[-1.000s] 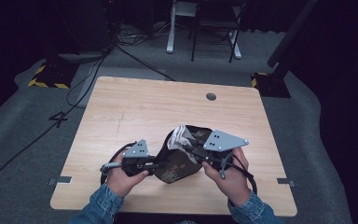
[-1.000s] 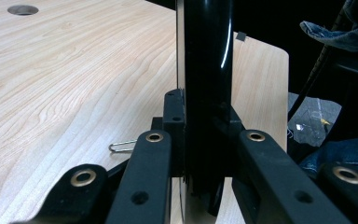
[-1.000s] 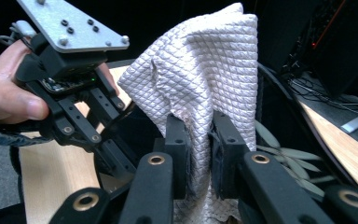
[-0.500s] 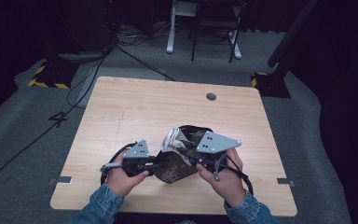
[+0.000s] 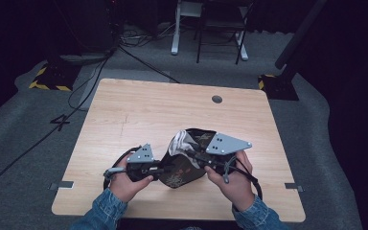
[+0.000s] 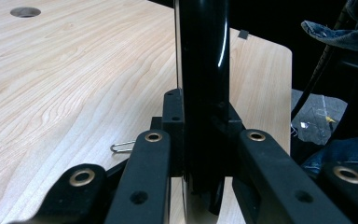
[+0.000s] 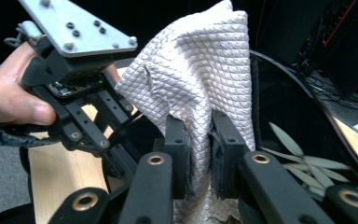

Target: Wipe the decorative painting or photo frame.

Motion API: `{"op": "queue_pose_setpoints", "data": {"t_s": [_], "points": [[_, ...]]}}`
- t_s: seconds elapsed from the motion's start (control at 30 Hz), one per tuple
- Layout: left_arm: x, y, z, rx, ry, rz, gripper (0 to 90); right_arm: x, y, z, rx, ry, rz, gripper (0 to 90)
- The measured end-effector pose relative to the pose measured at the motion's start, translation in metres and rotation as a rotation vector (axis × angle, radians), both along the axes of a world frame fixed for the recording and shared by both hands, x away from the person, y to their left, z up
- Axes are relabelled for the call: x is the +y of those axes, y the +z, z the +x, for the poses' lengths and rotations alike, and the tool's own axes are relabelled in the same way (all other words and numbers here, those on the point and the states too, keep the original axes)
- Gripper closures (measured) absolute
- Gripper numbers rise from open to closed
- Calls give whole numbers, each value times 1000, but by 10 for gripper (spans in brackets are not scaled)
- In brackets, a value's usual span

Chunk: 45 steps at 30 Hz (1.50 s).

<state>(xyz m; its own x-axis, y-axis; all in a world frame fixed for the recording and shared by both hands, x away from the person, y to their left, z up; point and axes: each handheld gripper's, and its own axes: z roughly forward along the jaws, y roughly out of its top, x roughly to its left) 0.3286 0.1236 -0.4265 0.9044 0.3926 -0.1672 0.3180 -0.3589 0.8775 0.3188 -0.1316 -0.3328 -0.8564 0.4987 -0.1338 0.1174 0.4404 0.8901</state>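
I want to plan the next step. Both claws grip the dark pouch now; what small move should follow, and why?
Probably the right claw should draw the white quilted lining a little further out while the left claw holds the dark pouch steady: the lining is pinched, already bulging from the opening.

Wooden table (image 5: 139, 110) on grey carpet (image 5: 24, 124), dark room.

White lining caught between the jaws

Our right gripper (image 7: 199, 140) pinches a fold of white quilted cloth (image 7: 196, 70), its jaws closed on the fabric. To its right lies the dark bag (image 7: 298, 140) (leaf-patterned). At left, a hand (image 7: 9, 93) holds our left gripper (image 7: 116, 116) over the wooden table (image 7: 56, 177).
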Motion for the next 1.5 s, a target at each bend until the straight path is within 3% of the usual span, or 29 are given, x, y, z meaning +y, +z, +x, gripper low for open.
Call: {"op": "queue_pose_setpoints", "data": {"t_s": [0.73,1.5], "points": [[-2,1,0,-23,-6,15,794,-40,-3,13,1,-125,28,793],[-3,2,0,-32,-7,22,790,-80,-20,26,51,-241,37,793]]}}
